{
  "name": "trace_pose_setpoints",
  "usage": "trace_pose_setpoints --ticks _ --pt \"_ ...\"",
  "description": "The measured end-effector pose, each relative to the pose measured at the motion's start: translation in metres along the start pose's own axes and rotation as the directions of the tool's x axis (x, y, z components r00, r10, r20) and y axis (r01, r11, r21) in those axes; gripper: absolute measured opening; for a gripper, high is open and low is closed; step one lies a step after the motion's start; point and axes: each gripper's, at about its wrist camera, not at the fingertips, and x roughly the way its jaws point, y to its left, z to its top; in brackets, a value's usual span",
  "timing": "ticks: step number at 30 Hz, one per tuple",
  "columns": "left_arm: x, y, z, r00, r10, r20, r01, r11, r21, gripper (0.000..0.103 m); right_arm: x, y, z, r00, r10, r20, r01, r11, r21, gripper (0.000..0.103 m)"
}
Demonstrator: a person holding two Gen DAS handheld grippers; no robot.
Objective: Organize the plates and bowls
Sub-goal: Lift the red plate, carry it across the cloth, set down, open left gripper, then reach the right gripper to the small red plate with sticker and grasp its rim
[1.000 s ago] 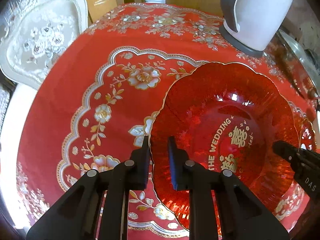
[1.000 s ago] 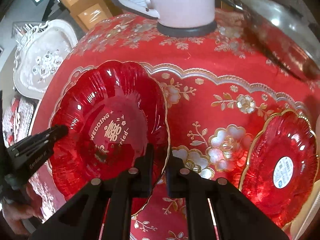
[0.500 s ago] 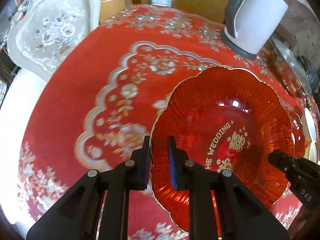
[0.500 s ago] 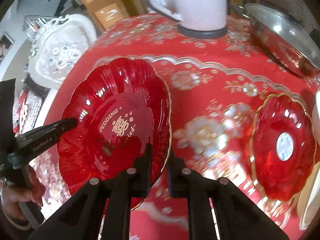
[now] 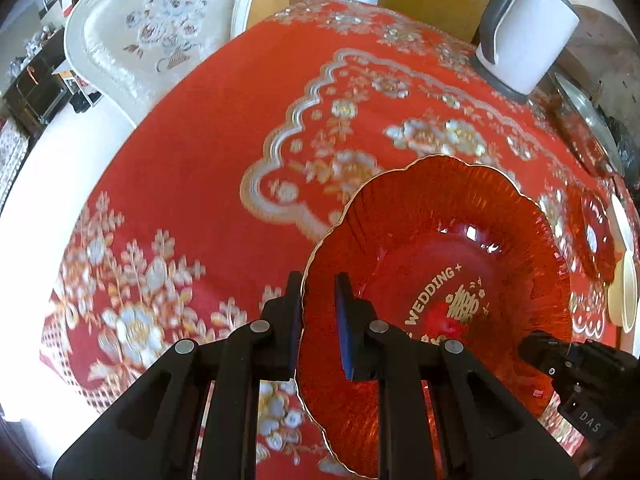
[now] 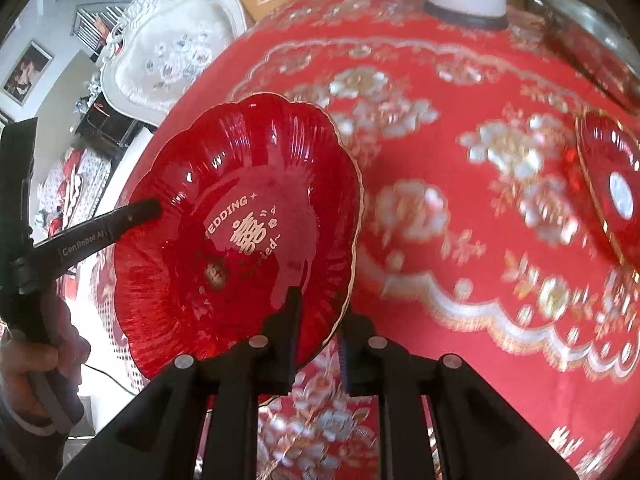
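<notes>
A large red glass wedding plate with a scalloped gold rim is held in the air above the table by both grippers. My left gripper is shut on its left rim. My right gripper is shut on its right rim; the plate also shows in the right wrist view. A second, smaller red plate with a round white sticker lies on the red tablecloth to the right; it also shows in the left wrist view.
A white kettle stands at the table's far side. A metal lid or pan lies at the far right. White dishes sit at the right edge. A white chair stands beyond the table's left side.
Both grippers have lifted the big red plate off the table and carried it up and toward the near left. The table and second plate look farther away.
</notes>
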Motion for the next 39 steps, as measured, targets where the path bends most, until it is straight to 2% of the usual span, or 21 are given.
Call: trace_pose_setpoints --ticks 4,9,13,15,17,21,24,26,29,31,32,33,35,39 --pt "0.010 0.002 -0.013 1.000 0.004 -0.014 -0.004 1.000 -0.009 0.015 0.009 0.002 -0.012 0.999 -0.021 -0.027 0.021 1.000 -0.008 0.015" --pt "0.007 0.008 -0.018 0.998 -0.020 0.056 0.022 0.999 -0.033 0.015 0.014 0.002 -0.017 1.000 -0.011 -0.020 0.011 1.000 -0.009 0.018" --pt "0.008 0.013 -0.019 0.997 -0.035 0.071 0.038 0.998 -0.044 0.018 0.008 0.001 -0.021 1.000 -0.010 -0.008 0.010 1.000 0.002 0.018" --pt "0.006 0.016 -0.020 0.997 -0.020 0.077 0.024 0.999 -0.048 0.023 0.003 -0.002 -0.024 1.000 -0.010 0.006 0.010 1.000 0.005 0.025" --pt "0.000 0.020 -0.020 0.995 -0.016 0.094 0.020 0.999 -0.047 0.023 -0.003 -0.006 -0.026 1.000 -0.009 0.014 0.009 1.000 0.014 0.038" --pt "-0.014 0.028 -0.015 0.996 -0.026 0.086 0.031 0.998 -0.054 0.023 -0.016 -0.018 -0.029 0.999 0.001 0.032 -0.002 0.999 0.040 0.040" --pt "-0.035 0.023 -0.010 0.993 0.004 0.120 -0.001 1.000 -0.025 0.023 -0.023 -0.025 -0.029 0.999 0.004 0.040 -0.006 0.998 0.063 0.040" --pt "-0.049 0.015 -0.004 0.989 0.003 0.147 -0.003 1.000 -0.003 0.023 -0.030 -0.031 -0.029 0.998 0.018 0.052 -0.022 0.997 0.072 0.040" --pt "-0.067 -0.008 0.008 0.985 -0.038 0.171 0.033 0.999 0.033 0.023 -0.040 -0.036 -0.027 0.997 0.001 0.076 -0.007 0.997 0.073 0.041" --pt "-0.075 -0.029 0.017 0.982 -0.071 0.177 0.063 0.997 0.049 0.034 -0.050 -0.042 -0.025 0.994 -0.016 0.104 0.008 0.997 0.077 0.041" --pt "-0.078 -0.040 0.022 0.978 -0.101 0.182 0.092 0.994 0.060 0.048 -0.056 -0.046 -0.024 0.993 -0.018 0.118 0.008 0.996 0.084 0.041" --pt "-0.081 -0.056 0.027 0.971 -0.140 0.194 0.127 0.989 0.078 0.054 -0.061 -0.052 -0.022 0.991 -0.020 0.130 0.007 0.995 0.096 0.041" --pt "-0.082 -0.078 0.034 0.965 -0.172 0.197 0.153 0.982 0.107 0.054 -0.071 -0.066 -0.017 0.988 -0.031 0.151 0.012 0.992 0.122 0.041" --pt "-0.069 -0.138 0.046 0.959 -0.242 0.145 0.215 0.960 0.180 0.054 -0.094 -0.098 -0.008 0.978 -0.074 0.194 0.037 0.982 0.186 0.042"
